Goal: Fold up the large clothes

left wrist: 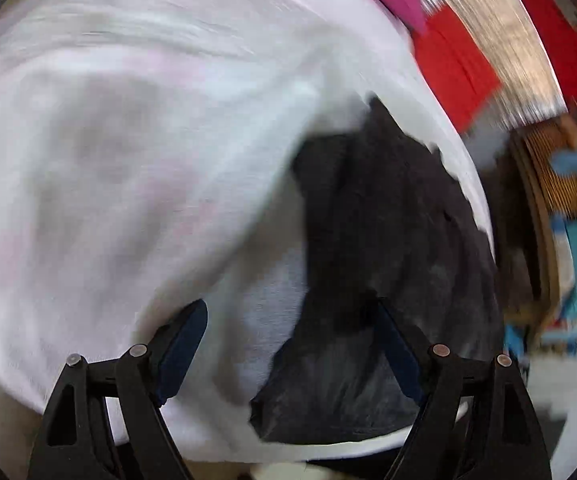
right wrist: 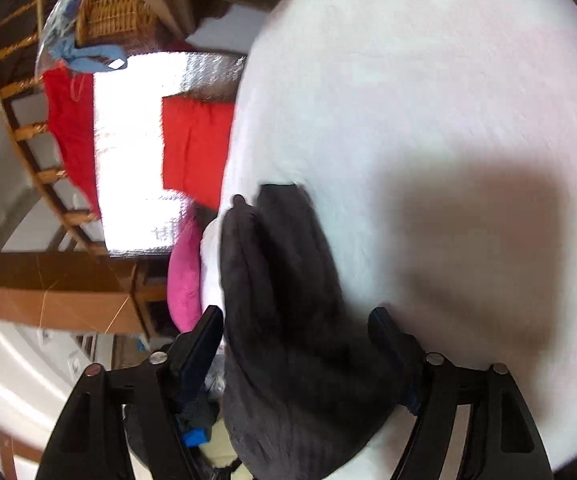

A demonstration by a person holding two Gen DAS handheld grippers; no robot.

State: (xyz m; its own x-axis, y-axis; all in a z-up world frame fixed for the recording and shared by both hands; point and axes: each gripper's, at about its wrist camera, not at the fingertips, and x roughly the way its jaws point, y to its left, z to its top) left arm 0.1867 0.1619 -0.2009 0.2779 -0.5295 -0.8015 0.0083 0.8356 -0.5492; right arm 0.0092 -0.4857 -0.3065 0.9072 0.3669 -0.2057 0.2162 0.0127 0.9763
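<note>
Your left gripper [left wrist: 292, 344] and right gripper [right wrist: 296, 344] are both spread wide, clamping nothing; dark garment [left wrist: 384, 216] lies bunched between each pair on the white sheet [left wrist: 128, 160].

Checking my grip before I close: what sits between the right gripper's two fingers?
In the right wrist view, the dark grey garment fills the gap of the right gripper, lying on the white sheet. The jaws stand wide, not pressing.
</note>
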